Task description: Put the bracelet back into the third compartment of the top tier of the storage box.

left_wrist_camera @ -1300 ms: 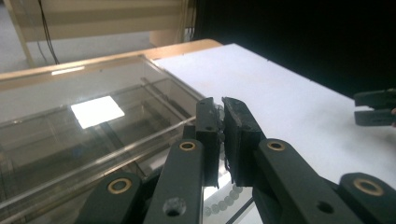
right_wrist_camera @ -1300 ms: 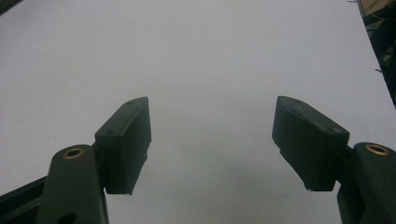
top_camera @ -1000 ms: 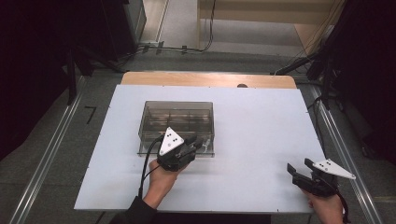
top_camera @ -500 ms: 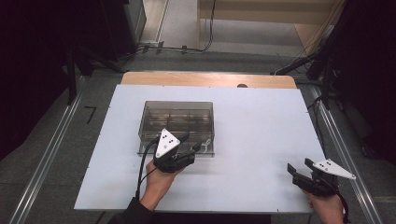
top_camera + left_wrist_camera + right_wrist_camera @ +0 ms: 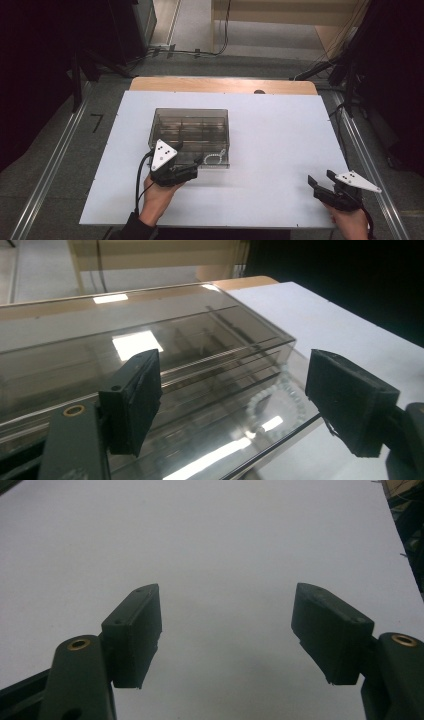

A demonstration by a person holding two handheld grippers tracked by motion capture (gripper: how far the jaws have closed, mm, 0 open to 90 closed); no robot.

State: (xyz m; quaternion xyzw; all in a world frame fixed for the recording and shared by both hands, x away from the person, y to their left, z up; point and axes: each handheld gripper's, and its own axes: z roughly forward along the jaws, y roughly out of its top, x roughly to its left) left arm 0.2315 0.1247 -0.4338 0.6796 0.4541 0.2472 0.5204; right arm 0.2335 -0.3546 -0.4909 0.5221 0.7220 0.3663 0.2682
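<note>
A clear plastic compartment box (image 5: 190,131) stands on the white table (image 5: 280,140), left of centre. A string of pale beads (image 5: 216,158) lies in its front right corner, seen through the plastic. My left gripper (image 5: 189,153) sits at the box's front edge, open, with nothing between its fingers. In the left gripper view the jaws stand wide apart before the box (image 5: 200,370), whose glossy top reflects the lights, and the beads (image 5: 282,390) lie between them, farther off. My right gripper (image 5: 321,178) rests open near the table's front right corner, over bare table (image 5: 225,555).
The white table top lies on a wooden board (image 5: 220,85) that shows along the far edge. Metal rails (image 5: 55,165) run along the floor on both sides. Cables (image 5: 190,50) lie on the floor beyond the table.
My left gripper has shifted a little to the left along the box's front edge. The right gripper and the box have stayed put.
</note>
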